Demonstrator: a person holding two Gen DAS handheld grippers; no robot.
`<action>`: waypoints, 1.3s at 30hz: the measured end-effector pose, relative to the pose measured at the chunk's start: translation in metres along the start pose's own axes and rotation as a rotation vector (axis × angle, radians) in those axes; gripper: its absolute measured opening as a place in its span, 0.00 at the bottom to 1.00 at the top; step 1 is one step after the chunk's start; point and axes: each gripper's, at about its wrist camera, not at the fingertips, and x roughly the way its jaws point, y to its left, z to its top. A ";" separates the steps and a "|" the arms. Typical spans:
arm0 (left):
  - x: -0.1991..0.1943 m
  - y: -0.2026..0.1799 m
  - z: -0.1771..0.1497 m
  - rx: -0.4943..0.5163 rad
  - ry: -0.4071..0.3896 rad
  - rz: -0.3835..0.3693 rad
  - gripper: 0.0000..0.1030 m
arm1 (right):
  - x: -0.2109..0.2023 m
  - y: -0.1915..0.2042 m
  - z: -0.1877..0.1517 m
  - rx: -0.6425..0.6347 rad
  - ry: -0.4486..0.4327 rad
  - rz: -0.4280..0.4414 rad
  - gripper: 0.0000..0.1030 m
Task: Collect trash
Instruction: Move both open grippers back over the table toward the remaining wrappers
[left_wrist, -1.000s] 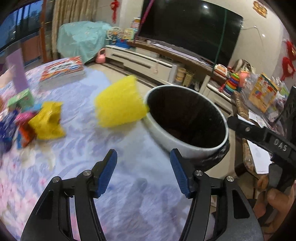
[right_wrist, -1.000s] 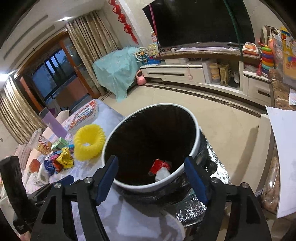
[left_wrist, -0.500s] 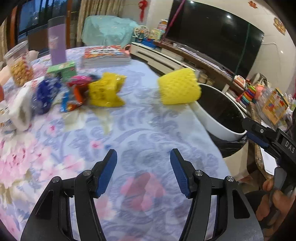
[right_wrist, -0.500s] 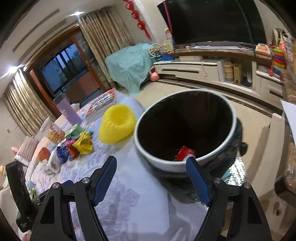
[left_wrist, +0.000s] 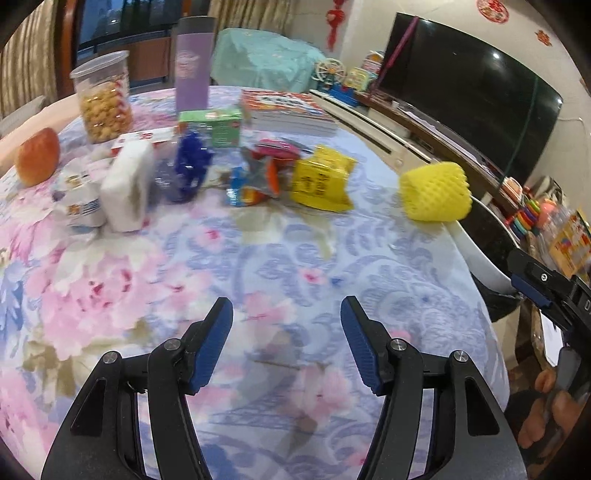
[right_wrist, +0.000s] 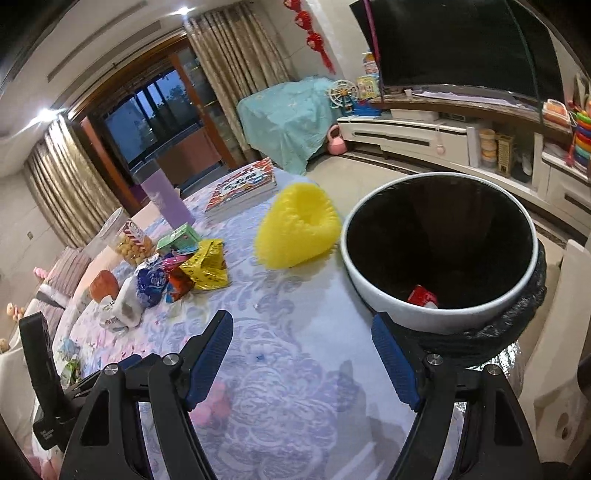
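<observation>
A: In the left wrist view, what changed?
B: The left gripper (left_wrist: 286, 325), jaws apart and empty, has swung from the bin (left_wrist: 480, 240) towards the wrappers (left_wrist: 295, 173) far on the table (left_wrist: 258, 258).

A: And the right wrist view?
B: The right gripper (right_wrist: 301, 347), also apart and empty, has pulled back; one red piece (right_wrist: 423, 295) lies inside the bin. The next pick is likely the wrappers.

Both the left gripper (left_wrist: 286, 343) and the right gripper (right_wrist: 302, 360) have black frames, ribbed blue pads and silver screws.
</observation>
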 end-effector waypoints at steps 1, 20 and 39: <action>0.000 0.003 0.001 -0.005 0.000 0.001 0.61 | 0.001 0.002 0.000 -0.004 0.000 0.002 0.77; -0.003 0.049 0.011 -0.068 -0.037 0.125 0.63 | 0.026 0.040 0.004 -0.072 0.007 0.073 0.77; 0.016 0.103 0.043 -0.131 -0.064 0.196 0.63 | 0.116 0.090 0.019 -0.146 0.109 0.122 0.67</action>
